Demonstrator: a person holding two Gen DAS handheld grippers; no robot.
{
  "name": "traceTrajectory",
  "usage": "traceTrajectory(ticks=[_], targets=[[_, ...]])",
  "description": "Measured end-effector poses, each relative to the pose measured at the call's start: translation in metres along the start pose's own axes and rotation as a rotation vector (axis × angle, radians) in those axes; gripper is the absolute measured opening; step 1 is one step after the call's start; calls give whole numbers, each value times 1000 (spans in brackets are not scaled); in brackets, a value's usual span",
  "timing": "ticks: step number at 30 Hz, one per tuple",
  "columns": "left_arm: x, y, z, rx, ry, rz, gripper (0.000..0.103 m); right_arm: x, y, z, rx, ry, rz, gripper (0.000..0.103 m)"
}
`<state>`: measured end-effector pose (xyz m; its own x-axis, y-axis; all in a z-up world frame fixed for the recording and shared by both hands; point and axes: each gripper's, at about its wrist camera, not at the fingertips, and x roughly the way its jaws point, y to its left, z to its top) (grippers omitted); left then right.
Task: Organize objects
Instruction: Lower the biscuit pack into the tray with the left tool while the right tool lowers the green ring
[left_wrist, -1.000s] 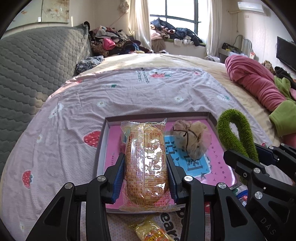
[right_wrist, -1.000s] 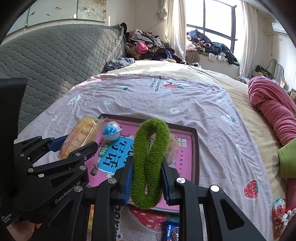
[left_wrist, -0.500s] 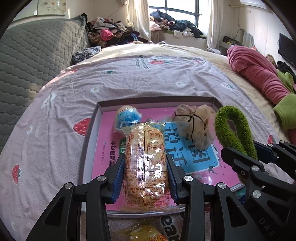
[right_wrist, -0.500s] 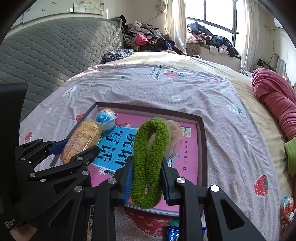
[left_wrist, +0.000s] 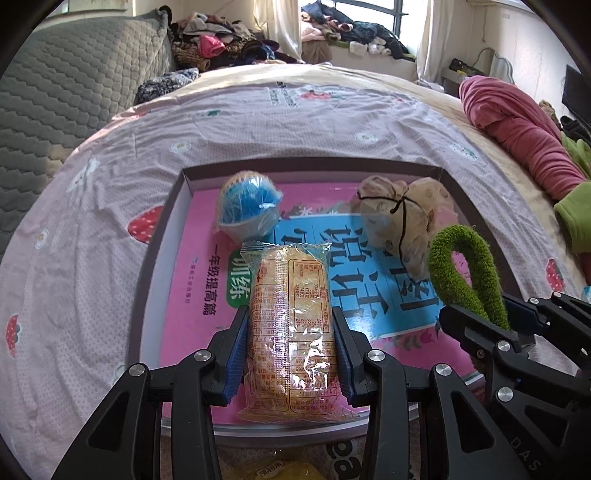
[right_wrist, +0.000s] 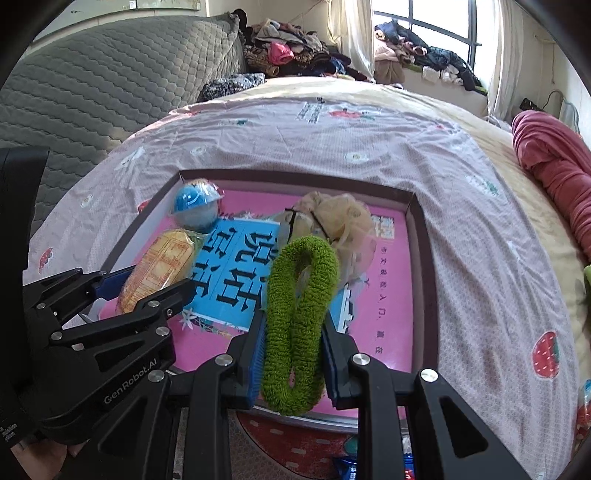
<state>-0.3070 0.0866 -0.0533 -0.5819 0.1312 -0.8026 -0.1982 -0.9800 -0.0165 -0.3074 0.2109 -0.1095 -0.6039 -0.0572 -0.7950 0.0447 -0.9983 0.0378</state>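
Note:
My left gripper (left_wrist: 290, 325) is shut on a clear-wrapped biscuit pack (left_wrist: 291, 332) and holds it over the near left part of a shallow dark-rimmed box (left_wrist: 155, 266) lined with a pink and blue book. My right gripper (right_wrist: 293, 332) is shut on a fuzzy green loop (right_wrist: 299, 314), held over the box's near middle (right_wrist: 421, 280). A wrapped blue ball (left_wrist: 247, 208) and a beige mesh pouf (left_wrist: 399, 218) lie at the far end of the box. The pack (right_wrist: 159, 269), ball (right_wrist: 195, 205) and pouf (right_wrist: 332, 218) also show in the right wrist view.
The box lies on a pink strawberry-print bed sheet (left_wrist: 92, 229). A yellow snack packet (left_wrist: 280, 470) and a blue packet (right_wrist: 351, 469) lie at the near edge. A rolled red blanket (left_wrist: 517, 133) is at right, a grey quilted headboard (right_wrist: 92, 85) at left, piled clothes beyond.
Both grippers have moved forward and lower over the box with their loads. The blue ball has come into the left wrist view from behind the biscuit pack.

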Motion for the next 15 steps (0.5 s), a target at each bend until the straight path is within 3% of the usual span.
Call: traceTrajectory(ticks=[7,15], targets=[[17,4,-3,-4,58,-6,43,14,-2,-4,9,46,15,27],[17,4,-6,6,52,8,45,22,-3,-6,14,75,9,29]])
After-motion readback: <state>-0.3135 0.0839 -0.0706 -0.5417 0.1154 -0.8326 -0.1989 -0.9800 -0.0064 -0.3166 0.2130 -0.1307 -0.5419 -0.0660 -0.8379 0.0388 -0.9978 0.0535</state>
